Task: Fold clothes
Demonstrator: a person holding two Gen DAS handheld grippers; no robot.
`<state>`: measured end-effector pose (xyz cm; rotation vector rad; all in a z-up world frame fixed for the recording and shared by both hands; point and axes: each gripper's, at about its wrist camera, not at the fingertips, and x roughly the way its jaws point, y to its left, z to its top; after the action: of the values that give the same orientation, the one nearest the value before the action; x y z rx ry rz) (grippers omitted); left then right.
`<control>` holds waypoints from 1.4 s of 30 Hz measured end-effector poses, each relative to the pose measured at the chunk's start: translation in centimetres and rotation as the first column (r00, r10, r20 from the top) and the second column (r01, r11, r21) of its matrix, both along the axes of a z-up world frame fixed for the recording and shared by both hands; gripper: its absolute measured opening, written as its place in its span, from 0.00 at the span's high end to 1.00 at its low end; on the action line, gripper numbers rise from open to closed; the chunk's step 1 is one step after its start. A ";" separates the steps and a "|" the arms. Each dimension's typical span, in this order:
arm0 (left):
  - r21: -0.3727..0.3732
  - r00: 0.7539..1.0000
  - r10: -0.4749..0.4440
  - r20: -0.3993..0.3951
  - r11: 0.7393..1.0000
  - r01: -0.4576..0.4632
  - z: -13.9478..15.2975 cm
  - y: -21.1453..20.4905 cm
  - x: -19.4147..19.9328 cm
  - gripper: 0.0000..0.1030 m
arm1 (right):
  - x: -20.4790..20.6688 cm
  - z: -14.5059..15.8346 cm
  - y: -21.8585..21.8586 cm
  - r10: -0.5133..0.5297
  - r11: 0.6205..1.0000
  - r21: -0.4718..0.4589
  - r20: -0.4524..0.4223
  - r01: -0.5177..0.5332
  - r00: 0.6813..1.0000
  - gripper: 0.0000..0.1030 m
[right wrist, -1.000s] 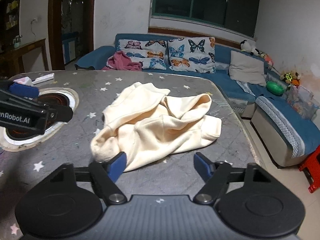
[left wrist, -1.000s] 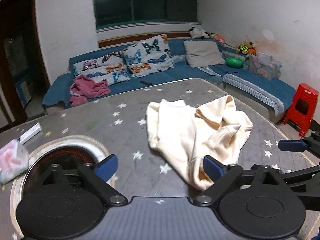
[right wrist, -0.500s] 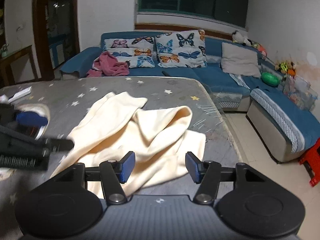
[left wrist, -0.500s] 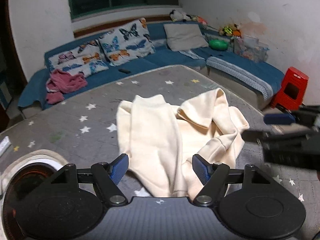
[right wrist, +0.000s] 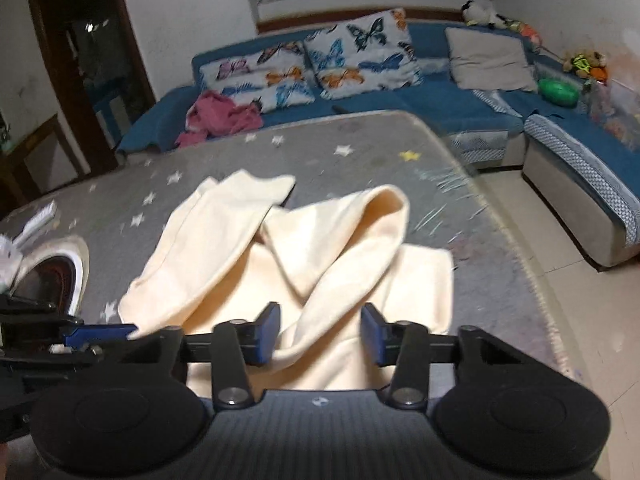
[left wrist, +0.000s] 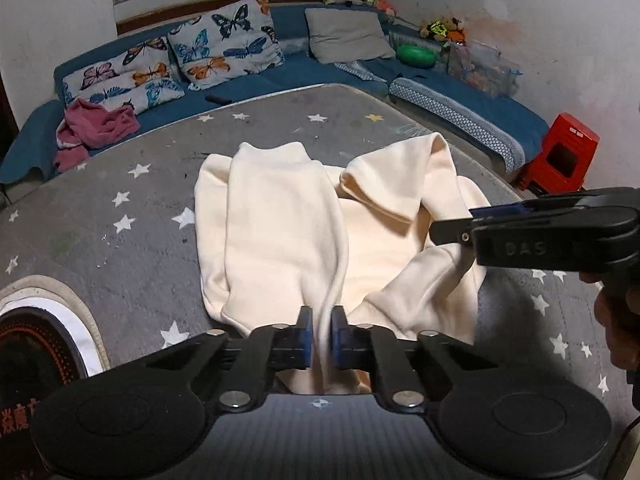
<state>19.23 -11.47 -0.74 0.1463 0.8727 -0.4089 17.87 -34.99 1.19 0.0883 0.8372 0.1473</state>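
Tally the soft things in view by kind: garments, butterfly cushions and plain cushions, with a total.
Garments: 2, the cream garment on the table and the pink garment on the sofa.
Butterfly cushions: 2, one larger, one lower.
Plain cushions: 1, the grey cushion.
Total: 5.

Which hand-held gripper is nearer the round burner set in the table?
Left. The left hand-held gripper pinches the cream garment next to the burner; the right hand-held gripper, jaws closing, is over the garment's far side.
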 end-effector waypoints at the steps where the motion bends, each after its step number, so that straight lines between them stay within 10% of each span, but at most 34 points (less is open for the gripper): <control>1: 0.000 1.000 -0.004 0.008 1.000 0.004 0.0 0.1 -0.1 0.94 | 0.1 -0.2 0.3 0.007 1.000 -0.008 -0.010 -0.007 1.000 0.71; 4: -0.008 0.999 -0.008 0.035 1.000 0.008 0.5 0.6 -0.7 0.96 | 0.0 -0.5 0.7 0.013 1.000 -0.022 -0.021 -0.013 1.000 0.90; 10: -0.022 0.997 0.022 0.074 1.000 -0.020 1.5 2.1 -1.7 0.97 | -1.4 0.4 0.3 -0.003 0.999 -0.054 0.016 0.004 1.000 0.95; 22: -0.092 0.985 0.135 0.107 0.988 -0.125 3.2 8.1 -6.5 0.97 | -8.9 4.1 0.4 0.104 0.989 -0.112 0.107 -0.092 0.989 0.95; 42: -0.111 0.961 0.264 0.083 0.961 -0.254 3.1 17.9 -23.9 0.89 | -24.8 3.6 5.0 0.393 0.906 -0.167 -0.015 -0.390 0.919 0.81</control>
<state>-4.65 6.44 2.33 -0.0408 0.7616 -0.1972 -6.90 -29.94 4.77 -0.2427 0.8373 0.4553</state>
